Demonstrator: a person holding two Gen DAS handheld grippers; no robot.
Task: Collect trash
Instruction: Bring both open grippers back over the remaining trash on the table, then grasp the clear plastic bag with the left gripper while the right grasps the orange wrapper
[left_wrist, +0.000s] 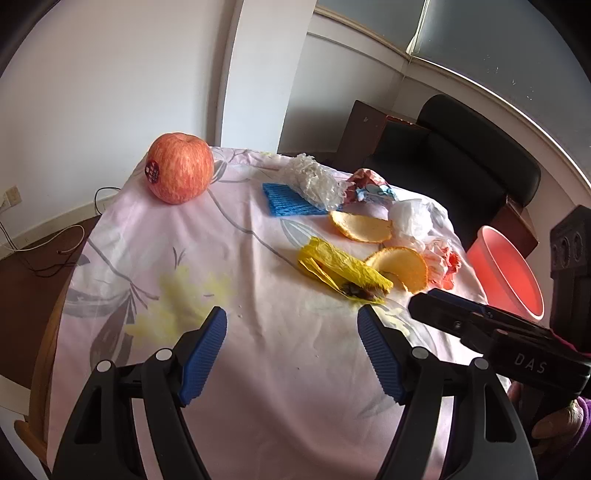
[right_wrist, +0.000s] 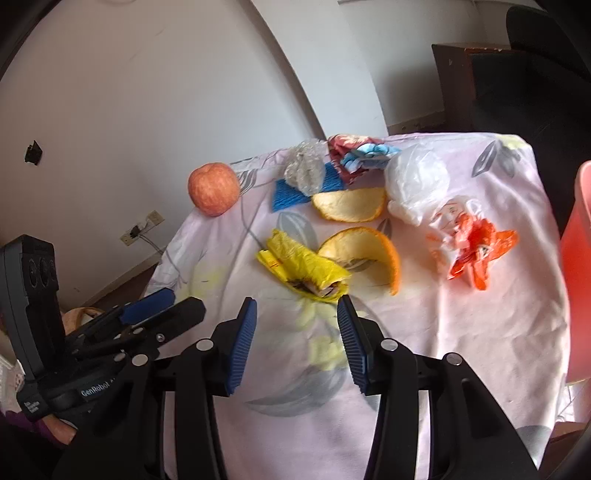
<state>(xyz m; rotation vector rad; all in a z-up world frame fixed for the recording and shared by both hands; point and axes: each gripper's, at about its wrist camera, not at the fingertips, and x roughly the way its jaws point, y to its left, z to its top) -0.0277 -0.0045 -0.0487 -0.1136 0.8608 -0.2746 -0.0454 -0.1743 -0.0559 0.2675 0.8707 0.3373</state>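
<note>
So both claws hang over the near edge of the worktop (left_wrist: 258, 258), which is draped in a pink floral cloth. The left claw (left_wrist: 291, 321) has its blue pads (left_wrist: 205, 354) spread wide with nothing between them, just bare cloth. The right claw (right_wrist: 297, 314) is parted too, a bit narrower, and holds nothing; its tips sit just short of the yellow wrapper (right_wrist: 303, 267), whose dark smeared end points at them, and I can't tell if they touch it.

The trash sits toward the far right corner: the yellow wrapper, two orange peels (right_wrist: 365, 254) (right_wrist: 349, 205) beside it, a white plastic bag (right_wrist: 417, 181), an orange-and-white wrapper (right_wrist: 472, 247), a blue mesh piece (right_wrist: 291, 192) under a clear crumpled film (right_wrist: 304, 166), and a red-and-blue wrapper (right_wrist: 358, 153). An apple (left_wrist: 181, 168) stands alone at the far left corner.

The left view shows the pink bin (left_wrist: 509, 273) off the right edge almost whole, plus the apple's sticker and a black chair (left_wrist: 461, 162) behind; the right view only catches a sliver of the bin. The right view gives the orange-and-white wrapper in full and a wall socket (right_wrist: 142, 227).
</note>
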